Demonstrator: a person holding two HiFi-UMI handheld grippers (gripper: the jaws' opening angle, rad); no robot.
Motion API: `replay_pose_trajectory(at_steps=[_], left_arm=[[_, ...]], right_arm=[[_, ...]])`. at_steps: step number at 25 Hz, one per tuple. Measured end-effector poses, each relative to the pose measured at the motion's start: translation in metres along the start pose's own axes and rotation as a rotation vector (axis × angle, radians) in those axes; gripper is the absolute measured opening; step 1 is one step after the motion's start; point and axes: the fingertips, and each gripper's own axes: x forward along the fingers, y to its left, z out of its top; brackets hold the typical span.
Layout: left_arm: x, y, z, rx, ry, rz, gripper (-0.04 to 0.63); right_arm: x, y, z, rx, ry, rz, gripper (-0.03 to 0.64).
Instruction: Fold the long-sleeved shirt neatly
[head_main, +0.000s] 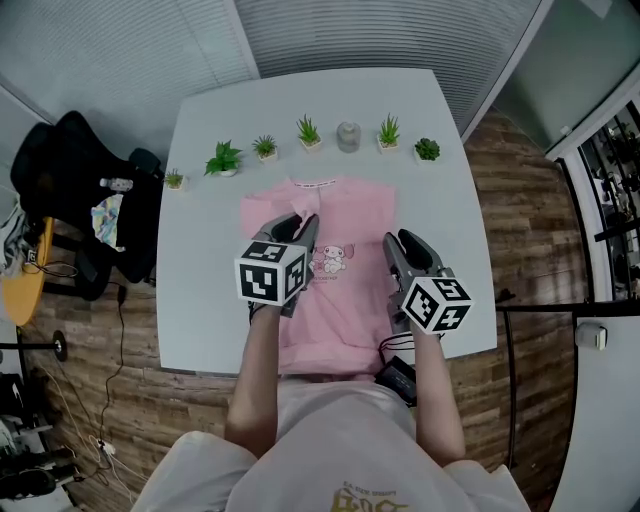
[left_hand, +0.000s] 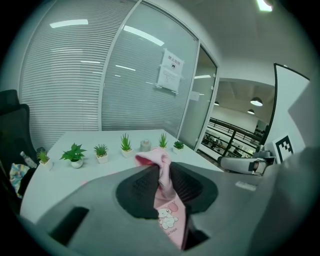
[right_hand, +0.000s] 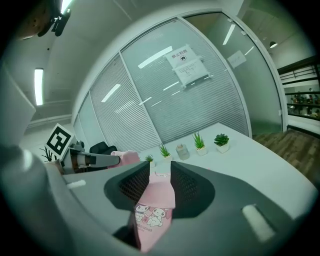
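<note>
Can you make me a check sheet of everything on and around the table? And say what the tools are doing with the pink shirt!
Surface: white table, with the shirt in its middle.
Job's things: pink shirt, spread out with the cartoon print up.
Clutter: a row of small plants and a jar along the far edge, apart from the shirt.
Tools: left tool shut on a bunch of shirt; right tool shut on a shirt fold.
Cables: black cord on the floor at left; black box with wires at the near edge.
Surroundings: black chair at left, wood floor, blinds behind.
</note>
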Motion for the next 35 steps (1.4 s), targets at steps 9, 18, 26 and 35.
replay_pose_trajectory(at_steps=[9, 18, 26, 35], left_arm=[[0.036, -0.017, -0.014, 0.011, 0.04, 0.008, 0.078], [0.081, -0.024, -0.043, -0.013, 0.095, 0.023, 0.08], [0.109, -0.025, -0.048, -0.002, 0.063, 0.087, 0.081], [0.145, -0.042, -0.076, 0.076, 0.121, 0.081, 0.094]], right_arm=[[-0.002, -0.012, 0.004, 0.007, 0.006, 0.019, 0.13], [-0.006, -0.036, -0.007, 0.018, 0.039, 0.006, 0.13], [-0.006, -0.053, -0.013, 0.027, 0.063, 0.007, 0.13], [-0.009, -0.074, -0.025, 0.013, 0.103, -0.011, 0.13]])
